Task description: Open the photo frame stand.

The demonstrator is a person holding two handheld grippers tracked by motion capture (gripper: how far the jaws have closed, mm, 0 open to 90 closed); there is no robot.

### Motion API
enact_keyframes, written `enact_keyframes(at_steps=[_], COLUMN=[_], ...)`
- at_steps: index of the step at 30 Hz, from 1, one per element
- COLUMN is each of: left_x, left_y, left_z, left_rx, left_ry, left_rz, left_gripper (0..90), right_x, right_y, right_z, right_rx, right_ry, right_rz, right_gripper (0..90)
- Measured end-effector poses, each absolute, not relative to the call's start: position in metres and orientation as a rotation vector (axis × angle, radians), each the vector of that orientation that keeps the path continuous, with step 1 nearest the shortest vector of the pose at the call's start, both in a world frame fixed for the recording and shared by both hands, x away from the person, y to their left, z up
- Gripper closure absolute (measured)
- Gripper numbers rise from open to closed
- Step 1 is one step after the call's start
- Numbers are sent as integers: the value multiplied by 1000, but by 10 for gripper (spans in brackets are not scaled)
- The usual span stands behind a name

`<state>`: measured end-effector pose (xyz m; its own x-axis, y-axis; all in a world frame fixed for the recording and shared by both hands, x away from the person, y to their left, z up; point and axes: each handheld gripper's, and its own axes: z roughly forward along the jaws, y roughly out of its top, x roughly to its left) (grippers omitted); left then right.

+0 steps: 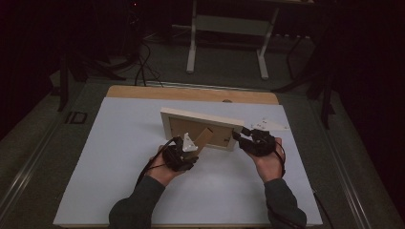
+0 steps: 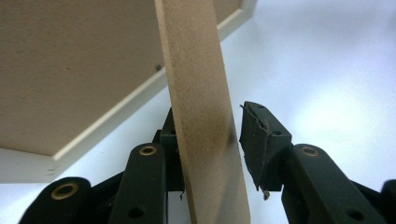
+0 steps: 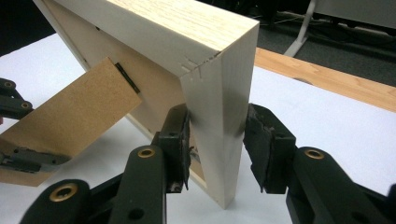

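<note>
One wooden picture frame (image 1: 200,128) stands on one white table (image 1: 119,157); one brown fold-out stand (image 1: 206,138) is hinged to its back; two grippers, left gripper (image 1: 187,153) and right gripper (image 1: 240,138); two hands; one white triangular plate (image 1: 268,125) lies beside the frame.

A pale wooden picture frame (image 3: 219,60) with visible grain shows a matt brown fibreboard back (image 2: 60,70) and stand (image 2: 201,93). Both claws, left claw (image 2: 208,140) and right claw (image 3: 217,140), are matt black plastic with brass-coloured rivets. The worktop (image 1: 124,157) carries a smooth white sheet over a wooden edge, upper centre.
</note>
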<state>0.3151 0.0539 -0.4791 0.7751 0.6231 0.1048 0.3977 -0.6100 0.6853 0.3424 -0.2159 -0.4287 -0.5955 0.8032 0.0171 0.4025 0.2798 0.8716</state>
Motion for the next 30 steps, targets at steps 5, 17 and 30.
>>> enact_keyframes(at_steps=[5,17,30], left_x=[307,294,286], left_y=[55,60,65], left_z=[-483,-488,-493], left_rx=[2301,2302,2276], left_ry=[745,731,727], left_rz=[422,421,430], left_gripper=[623,618,618], right_x=[335,325,321], right_y=[-216,-216,-217], right_z=[-430,-432,-435], right_rx=[1061,1036,1028], right_ry=[2141,2159,2162], right_rz=[1258,1256,1267], right_gripper=[600,591,586])
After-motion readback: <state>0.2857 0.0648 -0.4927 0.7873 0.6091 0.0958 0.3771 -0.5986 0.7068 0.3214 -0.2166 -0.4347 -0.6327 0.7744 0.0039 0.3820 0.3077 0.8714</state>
